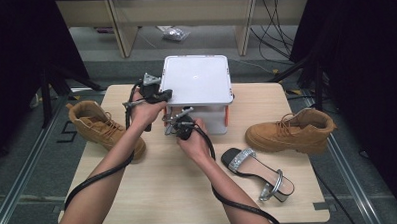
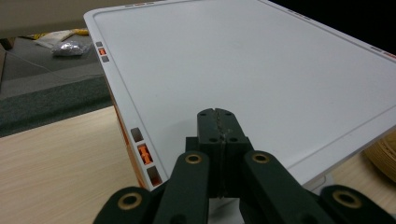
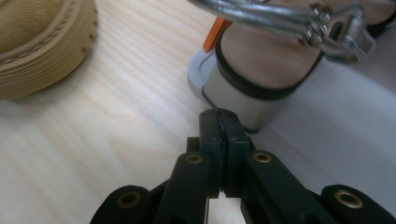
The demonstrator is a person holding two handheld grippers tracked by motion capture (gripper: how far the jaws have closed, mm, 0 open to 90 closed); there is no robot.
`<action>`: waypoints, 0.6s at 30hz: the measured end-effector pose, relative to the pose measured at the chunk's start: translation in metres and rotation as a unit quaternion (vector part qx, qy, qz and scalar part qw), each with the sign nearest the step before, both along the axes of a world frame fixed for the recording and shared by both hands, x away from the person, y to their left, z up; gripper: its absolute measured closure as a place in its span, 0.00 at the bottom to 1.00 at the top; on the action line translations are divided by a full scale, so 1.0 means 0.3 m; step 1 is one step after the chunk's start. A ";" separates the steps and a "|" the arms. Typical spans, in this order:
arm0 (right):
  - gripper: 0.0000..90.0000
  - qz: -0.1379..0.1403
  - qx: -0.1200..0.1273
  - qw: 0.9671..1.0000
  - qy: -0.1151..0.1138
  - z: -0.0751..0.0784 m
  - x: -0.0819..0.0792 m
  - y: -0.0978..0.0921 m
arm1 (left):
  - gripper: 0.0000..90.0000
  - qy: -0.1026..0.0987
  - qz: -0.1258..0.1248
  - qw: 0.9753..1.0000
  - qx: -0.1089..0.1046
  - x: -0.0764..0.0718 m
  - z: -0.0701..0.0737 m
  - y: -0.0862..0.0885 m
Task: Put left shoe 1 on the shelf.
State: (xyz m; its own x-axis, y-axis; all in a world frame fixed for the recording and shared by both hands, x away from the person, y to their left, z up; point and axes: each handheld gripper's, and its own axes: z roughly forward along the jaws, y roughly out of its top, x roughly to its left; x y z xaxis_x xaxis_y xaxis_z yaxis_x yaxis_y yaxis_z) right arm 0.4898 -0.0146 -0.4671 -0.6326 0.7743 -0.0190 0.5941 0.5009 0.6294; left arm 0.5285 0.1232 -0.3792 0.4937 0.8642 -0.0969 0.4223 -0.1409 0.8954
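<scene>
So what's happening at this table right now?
A person holds a gripper in each hand at a white lidded box on a wooden table. The left gripper, jaws together, rests over the box's lid near its front left corner. The right gripper, also shut, sits low at the front of the box. Two tan boots lie at either side of the table, and a glittery strapped sandal lies at the front right. Neither gripper holds anything.

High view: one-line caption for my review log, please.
Both grippers, left and right, shut at a lidded white box, boots and a sandal around.
</scene>
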 end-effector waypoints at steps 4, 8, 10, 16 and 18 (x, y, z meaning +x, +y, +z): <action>1.00 0.006 -0.010 1.000 -0.024 -0.006 0.027 0.012 | 1.00 0.002 -0.001 1.000 0.004 0.000 0.001 0.003; 1.00 -0.005 -0.002 1.000 -0.018 -0.001 0.035 0.014 | 1.00 0.003 -0.001 1.000 0.003 0.000 0.002 0.002; 1.00 -0.011 0.003 1.000 -0.015 0.000 0.036 0.016 | 1.00 0.002 0.000 1.000 0.002 0.000 0.002 0.001; 1.00 -0.006 -0.009 0.999 -0.037 -0.002 0.050 0.020 | 1.00 0.002 0.000 1.000 0.005 0.001 0.003 0.000; 1.00 -0.010 -0.017 0.999 -0.039 -0.003 0.055 0.020 | 1.00 0.003 -0.001 1.000 0.004 0.001 0.004 0.000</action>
